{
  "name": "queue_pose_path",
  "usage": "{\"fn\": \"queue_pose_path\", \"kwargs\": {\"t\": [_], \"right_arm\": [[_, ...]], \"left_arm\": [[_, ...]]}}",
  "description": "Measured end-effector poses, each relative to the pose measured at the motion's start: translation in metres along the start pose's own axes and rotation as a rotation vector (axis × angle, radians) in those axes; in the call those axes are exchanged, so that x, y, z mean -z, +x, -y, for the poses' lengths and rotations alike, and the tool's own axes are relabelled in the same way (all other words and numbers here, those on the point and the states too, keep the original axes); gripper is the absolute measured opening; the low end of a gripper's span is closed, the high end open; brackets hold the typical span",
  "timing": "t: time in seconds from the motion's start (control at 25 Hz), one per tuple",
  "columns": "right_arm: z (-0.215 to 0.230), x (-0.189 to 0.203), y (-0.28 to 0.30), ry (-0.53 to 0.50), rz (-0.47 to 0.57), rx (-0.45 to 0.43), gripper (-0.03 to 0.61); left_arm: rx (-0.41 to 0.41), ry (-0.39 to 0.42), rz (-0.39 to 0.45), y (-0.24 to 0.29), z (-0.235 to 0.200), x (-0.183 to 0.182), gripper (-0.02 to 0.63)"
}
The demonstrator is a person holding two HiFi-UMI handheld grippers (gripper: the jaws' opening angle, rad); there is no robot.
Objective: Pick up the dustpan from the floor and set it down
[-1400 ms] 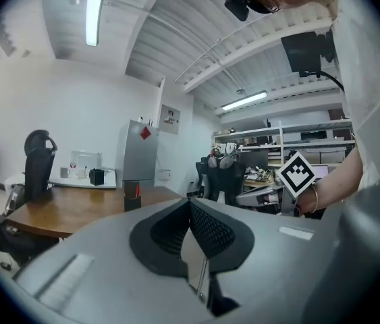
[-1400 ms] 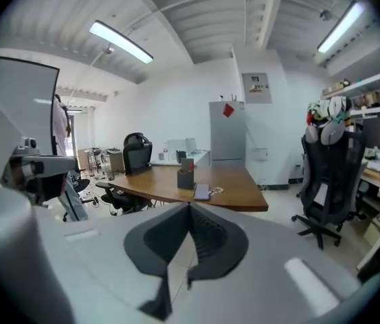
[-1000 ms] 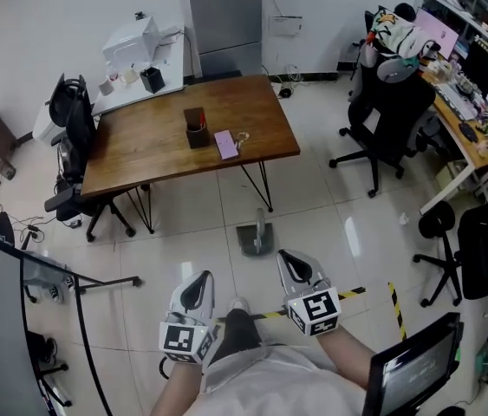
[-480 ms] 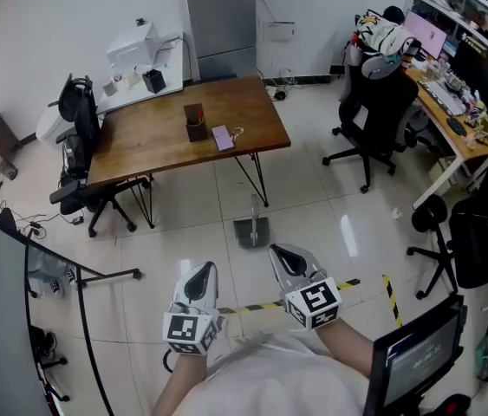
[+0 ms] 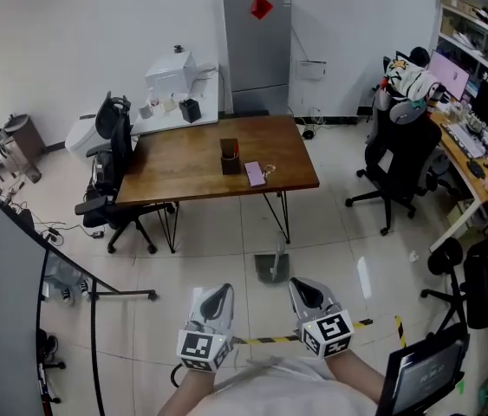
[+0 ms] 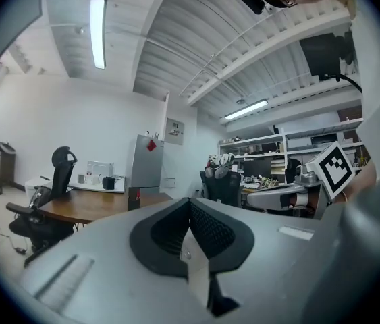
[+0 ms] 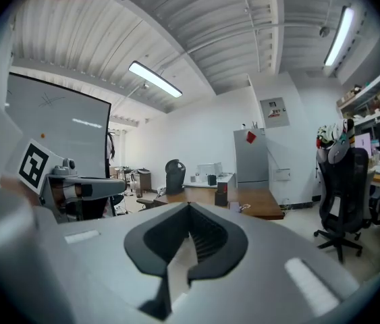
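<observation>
- The left gripper (image 5: 218, 293) and the right gripper (image 5: 303, 287) are seen side by side at the bottom edge of the head view.
- Both pairs of jaws are seen pressed fully together. Nothing is held by the left gripper (image 6: 190, 202) or by the right gripper (image 7: 188, 209).
- A black-and-yellow tape stripe (image 5: 265, 339) is noted on the tiled floor, passing under the grippers.
- The dustpan (image 5: 271, 267) is found flat on the floor just beyond the gripper tips. It is nearer the right gripper and touched by neither, and its handle is pointed toward the table.
- No obstacle is seen between the tips and the dustpan.
- A wooden table (image 5: 183, 167) is recorded behind it, with one slanted leg (image 5: 285, 219) close to the handle.
- A dark holder (image 5: 229, 157) and a pink item (image 5: 254, 173) are noted on the tabletop.
- Black office chairs are placed at the table's left (image 5: 109, 146) and at the right (image 5: 400, 150).
- A grey cabinet (image 5: 257, 46) is seen against the far wall.
</observation>
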State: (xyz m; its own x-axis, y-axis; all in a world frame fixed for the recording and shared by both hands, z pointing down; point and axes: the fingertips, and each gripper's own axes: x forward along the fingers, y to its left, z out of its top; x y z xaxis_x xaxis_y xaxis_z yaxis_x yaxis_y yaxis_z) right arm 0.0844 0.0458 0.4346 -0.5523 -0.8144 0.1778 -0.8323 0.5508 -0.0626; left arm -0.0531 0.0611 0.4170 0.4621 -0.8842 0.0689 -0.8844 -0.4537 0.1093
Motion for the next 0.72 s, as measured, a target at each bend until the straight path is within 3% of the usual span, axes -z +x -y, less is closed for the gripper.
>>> {"fn": "queue_pose_path", "kwargs": {"t": [0.24, 0.44, 0.72], "right_arm": [[0.001, -0.002, 0.005, -0.003, -0.005, 0.007, 0.000], [-0.001, 0.008, 0.007, 0.076, -0.026, 0.004, 0.002], [-0.007, 0.007, 0.006, 0.093, -0.029, -0.023, 0.002]], "left_arm": [[0.020, 0.000, -0.012, 0.004, -0.001, 0.002, 0.012], [0.041, -0.006, -0.033, 0.006, 0.004, 0.010, 0.012], [0.059, -0.013, -0.026, 0.004, 0.006, 0.010, 0.012]]}}
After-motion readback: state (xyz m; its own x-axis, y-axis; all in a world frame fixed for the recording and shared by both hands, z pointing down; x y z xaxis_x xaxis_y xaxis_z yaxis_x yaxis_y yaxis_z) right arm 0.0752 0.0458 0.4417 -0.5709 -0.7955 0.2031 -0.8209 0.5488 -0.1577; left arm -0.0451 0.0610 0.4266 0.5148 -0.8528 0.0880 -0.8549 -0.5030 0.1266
